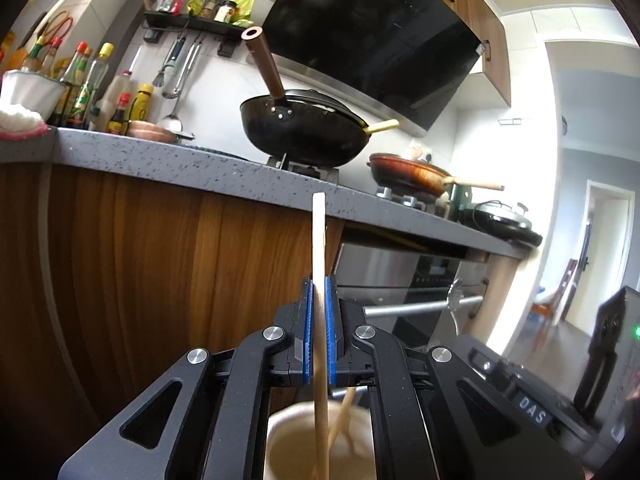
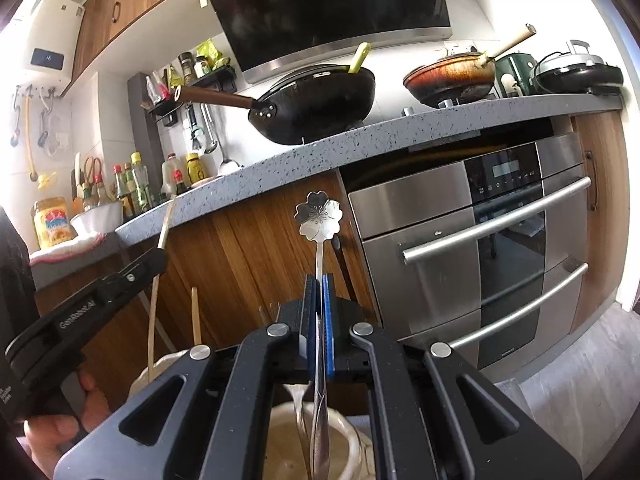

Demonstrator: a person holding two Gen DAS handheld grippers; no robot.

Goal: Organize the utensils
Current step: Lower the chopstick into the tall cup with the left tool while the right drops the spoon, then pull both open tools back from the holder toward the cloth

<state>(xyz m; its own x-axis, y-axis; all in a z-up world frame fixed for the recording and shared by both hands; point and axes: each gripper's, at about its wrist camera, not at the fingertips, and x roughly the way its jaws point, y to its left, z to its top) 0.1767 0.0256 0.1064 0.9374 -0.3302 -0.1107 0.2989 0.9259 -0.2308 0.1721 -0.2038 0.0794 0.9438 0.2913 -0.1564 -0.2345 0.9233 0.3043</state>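
Your left gripper [image 1: 319, 308] is clamped on a pale wooden chopstick [image 1: 319, 248] standing upright, its lower end over a cream ceramic holder [image 1: 280, 436] that already has sticks in it. Your right gripper [image 2: 319, 304] pinches a steel spoon with a flower-shaped bowl [image 2: 319, 216], handle down over a second cream ceramic cup [image 2: 352, 440] (other cutlery inside). Let go while either tip sits off the rim and it may miss; the crowded contents could also deflect it.
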